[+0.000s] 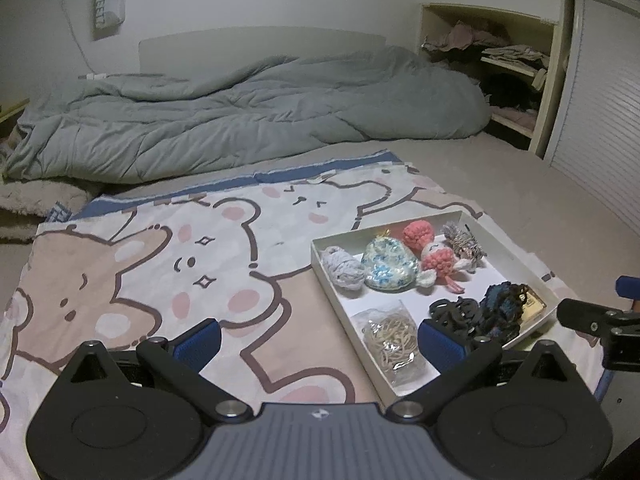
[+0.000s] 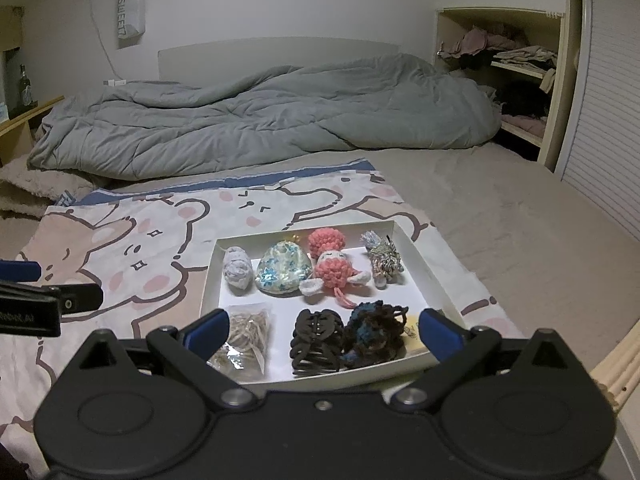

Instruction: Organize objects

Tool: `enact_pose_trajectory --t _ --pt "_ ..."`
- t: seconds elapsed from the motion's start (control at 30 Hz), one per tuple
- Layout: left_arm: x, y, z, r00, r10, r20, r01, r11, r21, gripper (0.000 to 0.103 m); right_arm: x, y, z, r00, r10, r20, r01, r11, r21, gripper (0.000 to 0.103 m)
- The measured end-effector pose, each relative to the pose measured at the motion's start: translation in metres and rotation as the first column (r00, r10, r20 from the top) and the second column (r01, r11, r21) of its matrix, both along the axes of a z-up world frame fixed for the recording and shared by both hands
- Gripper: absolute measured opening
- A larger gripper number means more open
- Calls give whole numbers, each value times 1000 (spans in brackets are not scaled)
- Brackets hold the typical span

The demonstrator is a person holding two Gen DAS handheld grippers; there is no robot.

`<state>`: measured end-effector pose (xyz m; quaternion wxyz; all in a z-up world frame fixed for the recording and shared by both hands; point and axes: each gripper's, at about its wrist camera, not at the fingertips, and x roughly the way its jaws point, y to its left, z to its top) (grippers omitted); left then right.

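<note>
A shallow white tray (image 2: 416, 264) (image 1: 324, 264) lies on a bear-print cloth (image 1: 160, 264) on the bed. It holds a grey yarn ball (image 2: 238, 268), a blue-flowered pouch (image 2: 284, 272), a pink knitted doll (image 2: 334, 266), a tinsel toy (image 2: 384, 258), a bag of rubber bands (image 2: 246, 340), a dark hair claw (image 2: 318, 340) and a dark scrunchie (image 2: 374, 336). My right gripper (image 2: 320, 334) stands open over the tray's near edge, holding nothing. My left gripper (image 1: 320, 342) is open too, above the cloth at the tray's left corner.
A rumpled grey duvet (image 1: 240, 112) fills the far half of the bed. Open shelves with folded clothes (image 2: 516, 60) and a slatted door (image 2: 616, 128) stand on the right. A bottle (image 2: 25, 88) sits on a side table at left. A wooden bed edge (image 2: 620, 368) shows near right.
</note>
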<state>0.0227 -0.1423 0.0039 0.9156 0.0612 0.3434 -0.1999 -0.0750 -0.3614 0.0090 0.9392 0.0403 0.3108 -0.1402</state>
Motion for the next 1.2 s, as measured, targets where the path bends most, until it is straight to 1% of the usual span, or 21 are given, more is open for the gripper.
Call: enact_pose_trajectory --t 0.13,0.4,0.73,1.2 --pt "-1 0 -1 1000 3 7 -4 1000 24 103 1 3 0 1000 -2 5 2 1000 -10 102" --pt "-1 1 -3 1000 1 -3 -1 1000 31 103 2 8 -3 1000 -13 -14 12 999 -43 102" --pt "-2 0 -4 1000 -8 -12 8 999 41 103 2 6 -3 1000 -19 -13 19 999 -41 102" --pt "1 2 -4 1000 -3 -17 4 1000 31 103 1 6 -4 1000 -25 -15 24 999 -40 102"
